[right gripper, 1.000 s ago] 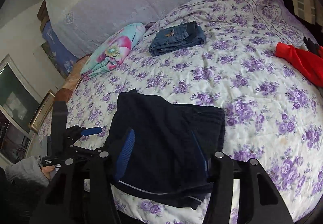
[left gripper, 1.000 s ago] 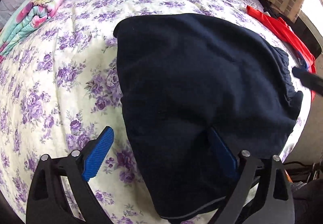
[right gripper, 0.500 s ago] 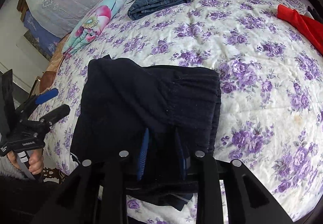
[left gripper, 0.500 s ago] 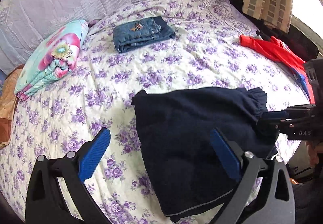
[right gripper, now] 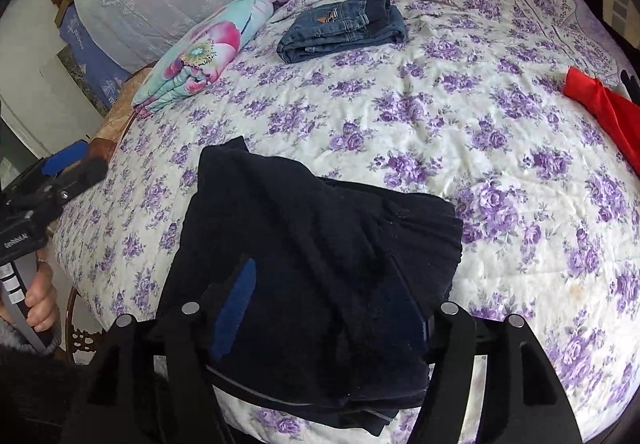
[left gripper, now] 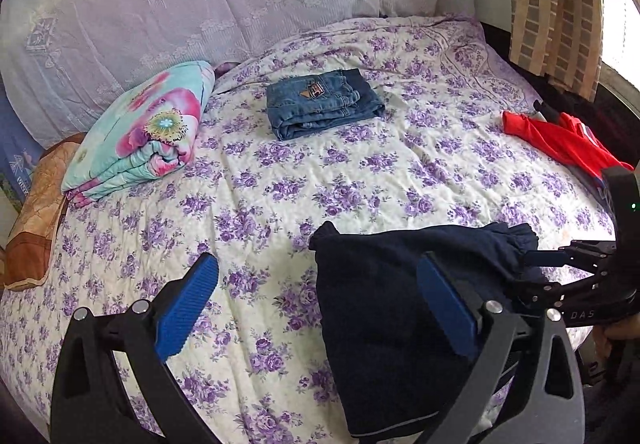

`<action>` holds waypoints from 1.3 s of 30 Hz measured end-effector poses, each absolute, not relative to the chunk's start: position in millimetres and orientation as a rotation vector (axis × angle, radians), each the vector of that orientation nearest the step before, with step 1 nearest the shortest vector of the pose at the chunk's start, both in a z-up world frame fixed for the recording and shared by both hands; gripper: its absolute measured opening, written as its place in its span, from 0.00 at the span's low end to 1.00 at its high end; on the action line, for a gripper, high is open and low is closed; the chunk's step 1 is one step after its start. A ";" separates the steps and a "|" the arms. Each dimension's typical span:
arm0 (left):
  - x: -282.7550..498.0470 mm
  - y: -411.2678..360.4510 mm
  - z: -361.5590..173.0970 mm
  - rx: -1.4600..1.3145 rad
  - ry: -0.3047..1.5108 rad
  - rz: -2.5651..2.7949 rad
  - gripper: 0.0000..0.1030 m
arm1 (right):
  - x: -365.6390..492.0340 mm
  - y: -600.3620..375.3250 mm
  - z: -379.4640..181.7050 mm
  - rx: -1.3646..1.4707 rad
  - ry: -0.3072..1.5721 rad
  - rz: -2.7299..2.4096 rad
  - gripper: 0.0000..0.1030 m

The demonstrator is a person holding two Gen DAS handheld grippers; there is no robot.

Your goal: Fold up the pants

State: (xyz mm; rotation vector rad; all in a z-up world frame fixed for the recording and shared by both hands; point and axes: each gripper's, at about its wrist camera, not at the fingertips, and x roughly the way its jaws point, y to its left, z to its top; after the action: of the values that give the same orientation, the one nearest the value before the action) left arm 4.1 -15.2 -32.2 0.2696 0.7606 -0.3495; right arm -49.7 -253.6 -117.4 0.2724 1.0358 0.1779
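Observation:
The navy pants (right gripper: 320, 244) lie folded into a thick stack near the front edge of the bed (right gripper: 500, 148), elastic waistband to the right in the left wrist view. My right gripper (right gripper: 326, 308) hovers over the stack's near end. Its jaws are opening, and the fabric lies between the blue pads (right gripper: 236, 300) without being pinched. From the left wrist view it (left gripper: 528, 272) reaches in at the waistband end of the pants (left gripper: 384, 304). My left gripper (left gripper: 316, 308) is open and empty, raised above the bedspread left of the pants. It (right gripper: 90, 158) also shows off the bed's left side.
Folded jeans (left gripper: 324, 104) lie at the far middle of the bed, a folded floral quilt (left gripper: 140, 132) at the far left, and a red garment (left gripper: 560, 140) on the right edge. A striped curtain (left gripper: 556, 4) hangs at the back right. A person's hand (right gripper: 38, 300) holds the left gripper's handle.
My left gripper rose and backed off the pants, so more of the bed shows. My right gripper pinched a fold of the pants half a second ago and has since spread its jaws.

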 end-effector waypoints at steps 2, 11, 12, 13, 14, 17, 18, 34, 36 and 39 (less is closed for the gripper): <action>6.3 -13.9 -33.0 0.266 0.769 -0.340 0.94 | -47.5 -254.2 -124.0 0.271 1.045 0.185 0.70; 12.8 -15.9 -39.1 0.265 0.794 -0.319 0.94 | -47.1 -249.4 -117.8 0.220 1.032 0.224 0.79; 13.3 -17.0 -40.2 0.266 0.799 -0.319 0.94 | -49.0 -251.7 -113.1 0.223 1.015 0.223 0.79; 13.8 -17.9 -41.1 0.267 0.803 -0.319 0.94 | -50.7 -255.3 -108.2 0.231 1.000 0.222 0.79; 14.5 -19.0 -42.1 0.269 0.807 -0.319 0.94 | -51.8 -259.8 -103.4 0.251 0.986 0.226 0.79; 15.6 -23.1 -43.9 0.278 0.815 -0.318 0.94 | -54.6 -275.0 -91.8 0.322 0.953 0.227 0.79; 15.7 -24.7 -44.2 0.281 0.816 -0.319 0.94 | -54.8 -279.7 -89.1 0.337 0.946 0.221 0.79; 34.6 19.7 -192.8 -0.199 1.271 -0.389 0.95 | -38.1 -368.1 -174.6 0.819 1.089 0.335 0.91; 31.8 21.7 -195.0 -0.251 1.279 -0.373 0.95 | -29.5 -363.8 -181.2 0.811 1.111 0.387 0.91; 27.7 17.7 -197.8 -0.282 1.288 -0.380 0.95 | -16.2 -355.8 -191.5 0.806 1.158 0.465 0.91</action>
State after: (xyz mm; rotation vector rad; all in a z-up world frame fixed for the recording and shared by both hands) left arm 27.7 17.7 -197.8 -0.2823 1.2884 -0.3796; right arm -16.2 -355.8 -191.5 0.8063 1.1579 0.4648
